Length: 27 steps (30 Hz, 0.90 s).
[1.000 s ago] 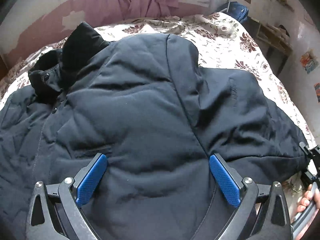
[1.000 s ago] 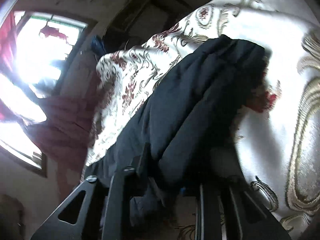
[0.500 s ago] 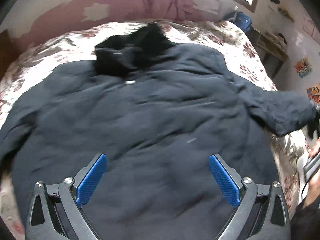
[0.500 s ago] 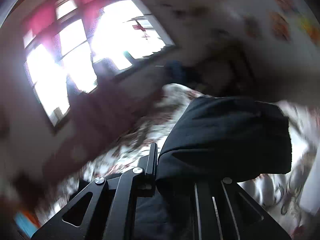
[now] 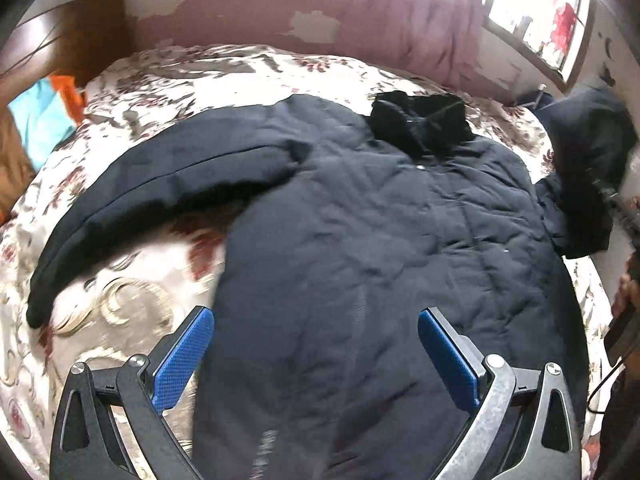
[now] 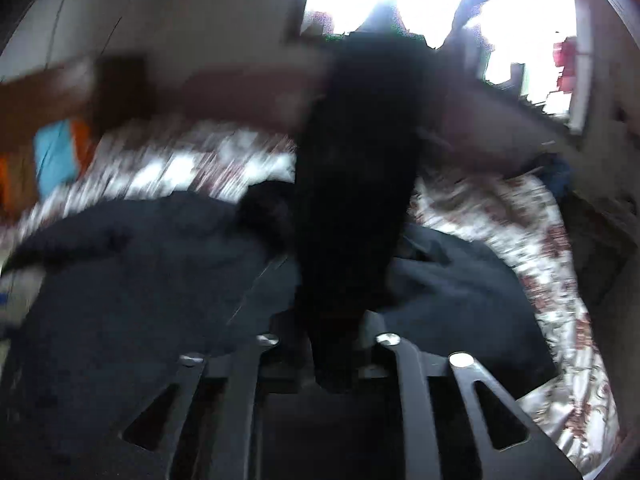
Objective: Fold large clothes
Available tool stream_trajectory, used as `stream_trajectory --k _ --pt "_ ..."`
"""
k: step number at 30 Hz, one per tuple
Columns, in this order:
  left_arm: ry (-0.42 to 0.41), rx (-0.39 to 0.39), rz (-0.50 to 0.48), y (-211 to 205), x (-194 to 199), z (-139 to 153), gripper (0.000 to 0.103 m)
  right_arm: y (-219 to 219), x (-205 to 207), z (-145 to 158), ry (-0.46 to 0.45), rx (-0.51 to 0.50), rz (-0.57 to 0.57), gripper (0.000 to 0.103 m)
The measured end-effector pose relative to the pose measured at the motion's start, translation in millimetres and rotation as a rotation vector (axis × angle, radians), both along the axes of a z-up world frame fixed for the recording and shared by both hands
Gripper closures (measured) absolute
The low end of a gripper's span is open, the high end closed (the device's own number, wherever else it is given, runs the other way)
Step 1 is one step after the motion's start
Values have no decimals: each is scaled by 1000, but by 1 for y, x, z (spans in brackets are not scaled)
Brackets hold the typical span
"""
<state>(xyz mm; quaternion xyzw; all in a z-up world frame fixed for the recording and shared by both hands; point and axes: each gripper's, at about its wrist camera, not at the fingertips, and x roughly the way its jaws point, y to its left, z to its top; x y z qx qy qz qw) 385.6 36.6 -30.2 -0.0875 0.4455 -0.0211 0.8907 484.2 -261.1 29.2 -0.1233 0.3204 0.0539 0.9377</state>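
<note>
Dark navy padded jacket lies spread across a floral bedspread, collar toward the far wall. One sleeve stretches flat to the left of the left wrist view, its cuff near the bed's near-left edge, with bare bedspread between that sleeve and the jacket body. Jacket hem runs toward the camera and under the left gripper

Left gripper: jaws apart, blue pads wide, nothing between them but the jacket lying below; no contact visible

Right gripper: jaws opening, with a dark sleeve between them. Sleeve rises from the jaws as a lifted column over the jacket body. Picture is motion-blurred and the pads are hidden by fabric, so whether they press on the sleeve cannot be told. In the left wrist view the same raised sleeve hangs at the right edge, above the jacket's right shoulder

Open room: bedspread bare along the far side and on the left; on the right only a narrow strip shows past the jacket

Room: wall with peeling pink paint, pink curtain, bright window at upper right, wooden headboard at upper left, blue and orange cloth beside it
</note>
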Motion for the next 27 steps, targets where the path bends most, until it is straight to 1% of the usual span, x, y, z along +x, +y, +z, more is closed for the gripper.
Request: stream_trajectory --k 1,2,4,6,8,9,11,13,14,16,17,19,20,21,22,23,24,25,27 --pt "0 -10 6 7 -3 -3 0 12 1 -15 70 -11 26 41" --pt "1 -23 8 12 -5 -6 0 13 -3 -32 121 -14 47 17" --pt "9 -63 10 21 -7 -13 0 23 -9 -57 226 3 106 16" --pt "14 -96 3 23 -7 -20 0 25 -21 -72 292 23 131 16" --pt "1 -132 -30 20 -6 -25 0 12 -40 -79 308 60 129 16" --pt "-8 -150 -49 18 -6 -25 0 3 -46 -79 304 81 117 16" --pt "-32 -206 -107 8 -4 -26 0 -24 -66 -82 269 126 71 16" --pt "-40 -263 -154 -3 5 -27 0 -46 -84 -82 231 156 9 16" --pt "-38 -299 -174 -11 13 -29 0 -59 -95 -81 206 187 -31 15" --pt "-26 -348 -190 -26 28 -33 0 -80 -117 -81 165 281 -58 15" --pt "-7 -361 -185 -36 38 -38 1 -91 -120 -85 149 306 -68 15" --pt "26 -394 -174 -50 57 -47 2 -98 -135 -81 106 345 -88 15" --pt "40 -413 -162 -57 68 -52 3 -102 -134 -84 98 357 -91 15" --pt "43 -415 -151 -62 75 -54 6 -102 -133 -86 88 369 -91 15" --pt "48 -402 -139 -67 83 -57 8 -104 -136 -89 87 380 -89 15" --pt "60 -380 -127 -74 93 -60 15 -103 -126 -93 94 387 -84 15" --pt "65 -372 -126 -79 100 -62 23 -102 -126 -96 101 390 -82 15" --pt "76 -365 -123 -82 107 -64 26 -98 -110 -101 104 389 -82 15" --pt "110 -334 -96 -88 120 -70 34 -97 -99 -103 102 392 -77 15"
